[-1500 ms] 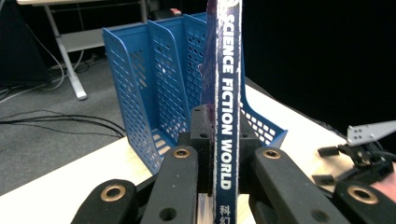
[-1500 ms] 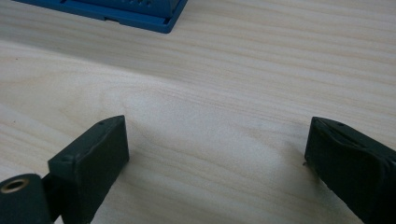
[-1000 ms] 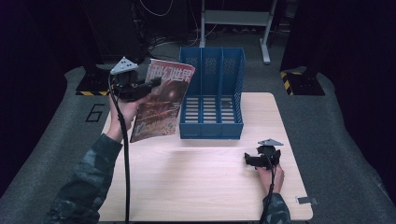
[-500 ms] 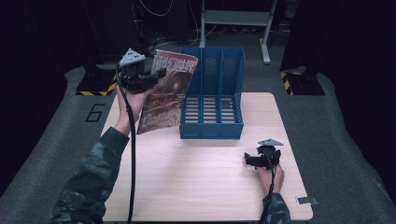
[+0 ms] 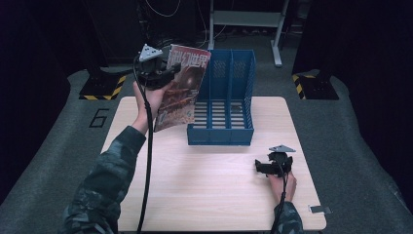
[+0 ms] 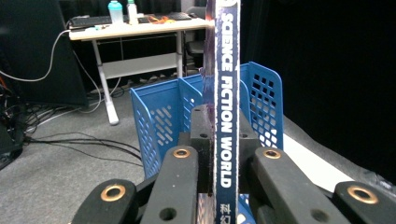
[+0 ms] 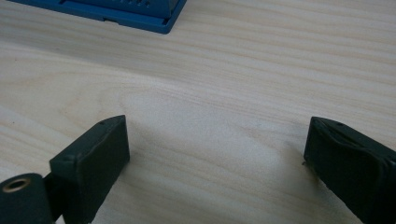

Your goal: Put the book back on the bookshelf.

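Note:
A magazine (image 5: 181, 87) with a reddish cover is held upright in the air at the left side of a blue file rack (image 5: 221, 102). My left gripper (image 5: 163, 75) is shut on its upper left edge. In the left gripper view its spine (image 6: 226, 112), lettered "SCIENCE FICTION WORLD", stands between the two jaws, with the blue file rack (image 6: 163, 126) behind it. My right gripper (image 5: 265, 168) rests low on the wooden table (image 5: 204, 195) at the front right. In the right gripper view its fingers (image 7: 93, 158) stand wide apart over bare wood, holding nothing.
The rack has two slots, both empty, with its slotted floor facing me. A corner of the rack (image 7: 140, 14) edges the right gripper view. A desk (image 6: 140, 28) with bottles and cables stands beyond on the grey floor. A small metal piece (image 5: 320, 209) lies at the table's front right corner.
My left hand has carried the magazine up and to the right, closer to the rack's left wall. The right gripper has stayed where it was.

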`<state>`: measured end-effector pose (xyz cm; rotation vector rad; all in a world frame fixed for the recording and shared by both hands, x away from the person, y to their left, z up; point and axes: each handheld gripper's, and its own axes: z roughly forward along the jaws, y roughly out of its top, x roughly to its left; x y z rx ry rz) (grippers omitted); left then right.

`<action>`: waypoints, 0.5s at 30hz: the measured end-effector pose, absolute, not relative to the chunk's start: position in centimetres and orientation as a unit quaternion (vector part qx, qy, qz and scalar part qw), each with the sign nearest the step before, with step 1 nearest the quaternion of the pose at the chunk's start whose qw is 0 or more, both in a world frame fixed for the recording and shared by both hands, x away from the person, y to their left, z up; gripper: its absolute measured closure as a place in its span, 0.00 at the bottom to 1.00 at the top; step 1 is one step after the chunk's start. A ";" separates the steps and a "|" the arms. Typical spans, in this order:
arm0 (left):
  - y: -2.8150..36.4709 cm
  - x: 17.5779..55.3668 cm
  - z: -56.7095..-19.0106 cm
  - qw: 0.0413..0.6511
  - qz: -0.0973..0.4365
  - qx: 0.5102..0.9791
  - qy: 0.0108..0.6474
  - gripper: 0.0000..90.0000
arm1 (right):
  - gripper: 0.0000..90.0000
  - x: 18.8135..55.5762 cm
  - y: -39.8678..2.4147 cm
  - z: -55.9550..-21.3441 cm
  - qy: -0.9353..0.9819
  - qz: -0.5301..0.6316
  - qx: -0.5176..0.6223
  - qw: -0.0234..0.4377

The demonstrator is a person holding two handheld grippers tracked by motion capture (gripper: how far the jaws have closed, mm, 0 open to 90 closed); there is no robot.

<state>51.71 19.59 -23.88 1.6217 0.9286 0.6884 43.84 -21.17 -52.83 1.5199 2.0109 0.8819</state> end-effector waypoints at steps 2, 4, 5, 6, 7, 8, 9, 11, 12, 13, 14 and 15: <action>19.4 52.2 -24.1 0.545 0.293 0.678 0.397 0.93 | 0.07 43.8 -21.2 -52.8 0.732 0.321 0.553 0.234; 19.3 52.6 -24.2 0.546 0.296 0.673 0.402 0.93 | 0.07 43.8 -21.2 -52.8 0.732 0.320 0.554 0.234; 19.2 52.8 -24.3 0.547 0.297 0.669 0.406 0.93 | 0.07 43.8 -21.1 -52.8 0.730 0.322 0.556 0.234; 19.2 53.0 -24.3 0.547 0.300 0.668 0.406 0.93 | 0.07 43.9 -21.1 -52.8 0.730 0.321 0.556 0.234; 19.0 53.2 -24.4 0.548 0.301 0.666 0.408 0.93 | 0.07 43.8 -21.1 -52.8 0.730 0.322 0.555 0.234; 18.9 53.4 -24.4 0.548 0.302 0.664 0.409 0.93 | 0.07 43.8 -21.1 -52.8 0.730 0.322 0.555 0.234; 18.8 53.5 -24.6 0.550 0.306 0.658 0.412 0.93 | 0.07 43.8 -21.1 -52.8 0.730 0.322 0.555 0.234; 18.4 53.9 -24.8 0.552 0.310 0.651 0.418 0.93 | 0.07 43.8 -21.1 -52.8 0.730 0.322 0.555 0.234; 18.4 54.0 -24.9 0.553 0.310 0.649 0.420 0.93 | 0.07 43.8 -21.2 -52.8 0.733 0.320 0.553 0.234; 18.3 54.2 -25.0 0.554 0.312 0.646 0.422 0.93 | 0.07 43.8 -21.2 -52.8 0.733 0.320 0.553 0.234; 18.2 54.3 -25.1 0.557 0.311 0.642 0.426 0.93 | 0.07 43.8 -21.2 -52.8 0.733 0.320 0.553 0.234; 18.1 54.5 -25.3 0.558 0.313 0.638 0.428 0.93 | 0.07 43.8 -21.2 -52.8 0.733 0.320 0.553 0.234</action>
